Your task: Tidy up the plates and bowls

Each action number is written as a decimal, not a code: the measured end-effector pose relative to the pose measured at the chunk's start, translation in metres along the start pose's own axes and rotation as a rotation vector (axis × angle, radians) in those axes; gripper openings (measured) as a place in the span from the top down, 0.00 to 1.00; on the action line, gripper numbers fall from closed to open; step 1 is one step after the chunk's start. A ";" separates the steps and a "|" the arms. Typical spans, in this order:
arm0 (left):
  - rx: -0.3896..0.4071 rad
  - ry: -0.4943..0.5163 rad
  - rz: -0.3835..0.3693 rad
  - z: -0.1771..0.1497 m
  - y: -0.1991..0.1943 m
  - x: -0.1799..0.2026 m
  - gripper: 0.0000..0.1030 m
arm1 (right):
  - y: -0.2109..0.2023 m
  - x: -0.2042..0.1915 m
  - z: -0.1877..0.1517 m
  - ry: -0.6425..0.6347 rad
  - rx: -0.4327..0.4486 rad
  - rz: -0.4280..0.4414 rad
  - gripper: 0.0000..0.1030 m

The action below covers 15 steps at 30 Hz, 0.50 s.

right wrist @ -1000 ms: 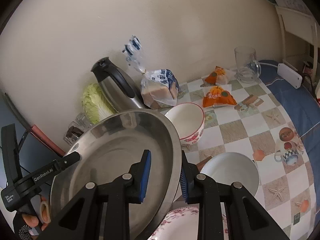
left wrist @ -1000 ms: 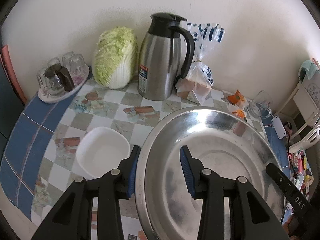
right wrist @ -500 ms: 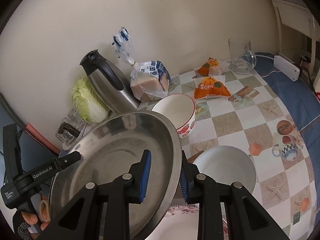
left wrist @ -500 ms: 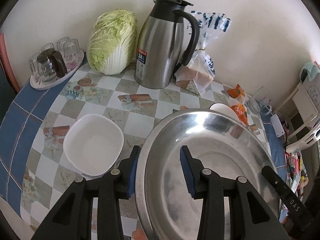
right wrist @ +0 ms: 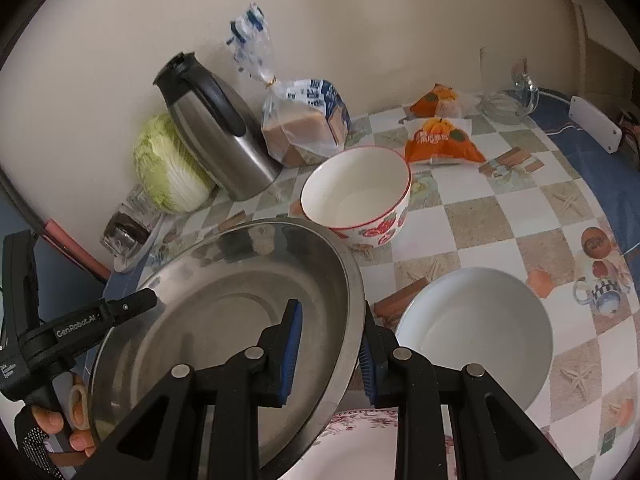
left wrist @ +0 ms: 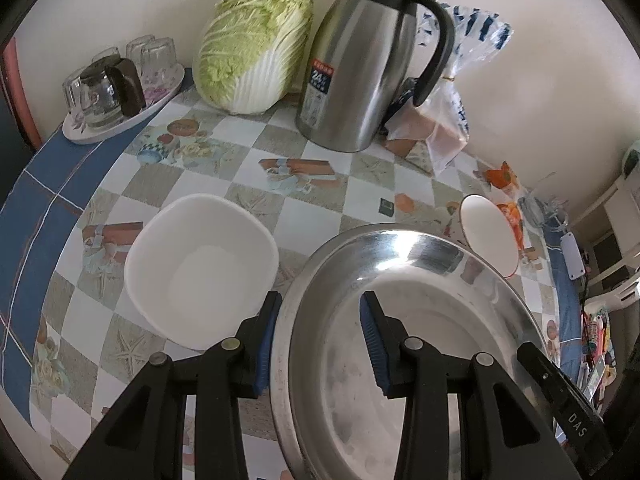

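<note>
Your left gripper [left wrist: 320, 340] reaches forward with its blue-padded fingers [left wrist: 266, 344] parted, one on each side of the steel pan [left wrist: 420, 320] rim. Your right gripper [right wrist: 330, 350] straddles the opposite rim likewise, jaws apart. In the right wrist view, your left hand [right wrist: 52, 432] grips the left gripper's handle at lower left.

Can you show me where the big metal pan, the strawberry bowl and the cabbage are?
metal pan [right wrist: 224, 312]: right wrist view, on its bare inner floor.
strawberry bowl [right wrist: 352, 200]: right wrist view, on its white inside.
cabbage [left wrist: 252, 44]: left wrist view, on the middle of its leaves.
</note>
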<state>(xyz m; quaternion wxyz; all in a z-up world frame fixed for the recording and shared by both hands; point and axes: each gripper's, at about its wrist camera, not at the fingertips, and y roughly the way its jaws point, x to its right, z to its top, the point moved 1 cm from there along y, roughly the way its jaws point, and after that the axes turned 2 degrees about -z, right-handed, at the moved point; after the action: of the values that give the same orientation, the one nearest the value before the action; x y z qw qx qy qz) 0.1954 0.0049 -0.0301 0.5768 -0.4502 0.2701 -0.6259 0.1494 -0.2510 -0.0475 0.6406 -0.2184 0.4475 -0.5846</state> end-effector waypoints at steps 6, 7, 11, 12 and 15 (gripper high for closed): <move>-0.016 -0.014 0.004 -0.001 0.008 -0.008 0.60 | 0.013 -0.004 -0.003 -0.018 -0.025 -0.011 0.73; -0.019 -0.014 0.005 -0.001 0.010 -0.009 0.60 | 0.015 -0.004 -0.004 -0.020 -0.028 -0.012 0.73; -0.030 -0.011 0.008 -0.003 0.017 -0.009 0.60 | 0.021 -0.003 -0.004 -0.018 -0.031 -0.010 0.73; -0.034 -0.009 0.009 -0.003 0.019 -0.009 0.60 | 0.022 -0.002 -0.004 -0.017 -0.030 -0.011 0.73; -0.042 -0.001 0.015 -0.004 0.024 -0.008 0.60 | 0.025 -0.001 -0.004 -0.014 -0.033 -0.019 0.73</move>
<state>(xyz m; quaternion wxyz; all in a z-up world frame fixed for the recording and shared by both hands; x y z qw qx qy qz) 0.2032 0.0076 -0.0544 0.5721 -0.4604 0.2862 -0.6155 0.1598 -0.2438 -0.0689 0.6345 -0.2372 0.4503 -0.5818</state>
